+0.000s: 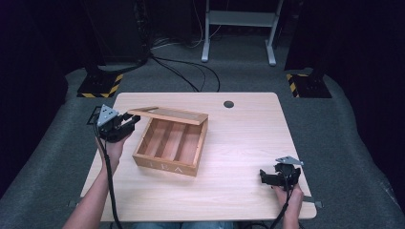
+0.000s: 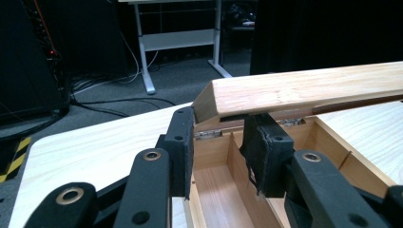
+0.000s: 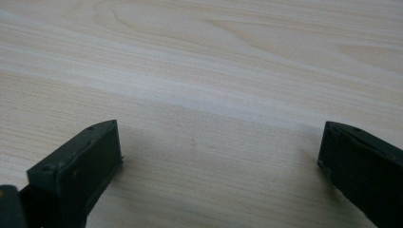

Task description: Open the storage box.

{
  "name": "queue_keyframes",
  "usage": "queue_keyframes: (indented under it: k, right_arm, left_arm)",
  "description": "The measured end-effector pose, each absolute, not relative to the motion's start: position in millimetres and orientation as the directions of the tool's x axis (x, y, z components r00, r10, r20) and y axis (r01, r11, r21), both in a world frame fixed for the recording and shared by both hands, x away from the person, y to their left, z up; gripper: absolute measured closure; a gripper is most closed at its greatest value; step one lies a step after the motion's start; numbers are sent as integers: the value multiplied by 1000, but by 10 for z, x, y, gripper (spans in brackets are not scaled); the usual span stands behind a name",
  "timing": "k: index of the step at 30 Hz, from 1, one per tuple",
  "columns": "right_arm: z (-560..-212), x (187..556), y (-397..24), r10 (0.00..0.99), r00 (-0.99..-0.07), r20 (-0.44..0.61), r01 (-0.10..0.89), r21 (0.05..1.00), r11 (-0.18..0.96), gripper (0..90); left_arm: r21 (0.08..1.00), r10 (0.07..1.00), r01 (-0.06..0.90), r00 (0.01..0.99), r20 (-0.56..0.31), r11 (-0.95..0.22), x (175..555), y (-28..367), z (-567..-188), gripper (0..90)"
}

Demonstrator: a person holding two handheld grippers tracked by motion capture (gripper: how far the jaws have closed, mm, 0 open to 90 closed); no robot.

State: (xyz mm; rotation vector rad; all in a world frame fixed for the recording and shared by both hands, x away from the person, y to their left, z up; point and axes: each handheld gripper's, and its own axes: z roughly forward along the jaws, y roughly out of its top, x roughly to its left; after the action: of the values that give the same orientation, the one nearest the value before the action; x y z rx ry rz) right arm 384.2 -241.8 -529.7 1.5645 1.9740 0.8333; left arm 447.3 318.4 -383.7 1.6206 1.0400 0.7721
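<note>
Lid [image 2: 304,90] half-raised over tea box [image 1: 168,149]; left gripper [image 2: 218,142] jaws apart, seemingly under lid; right gripper [image 3: 221,156] jaws apart.

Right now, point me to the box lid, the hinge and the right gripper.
box lid [image 2: 304,90], left gripper view, its near edge.
hinge [image 2: 207,135], left gripper view, metal leaf under the lid.
right gripper [image 1: 265,177], high view, between its fingertips.

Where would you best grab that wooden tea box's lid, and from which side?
Probably by the lid's free front edge, coming from the box's left end, where the left hand-held gripper is now. The lid is a thin, flat frame, hinged along the far side and tilted partly open, so its edge stands clear of the box and seems slim enough to fit between two jaws.
</note>
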Motion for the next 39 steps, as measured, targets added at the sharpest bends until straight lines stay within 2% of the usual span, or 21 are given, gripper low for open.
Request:
queue_keyframes:
  k: [39]
  right_arm:
    - [-5297,3842,-2417,974,-227,3,680,716,156,0]
  left_arm:
    - [919,879,357,476,-25,-167,5057,3149,-3360,649]
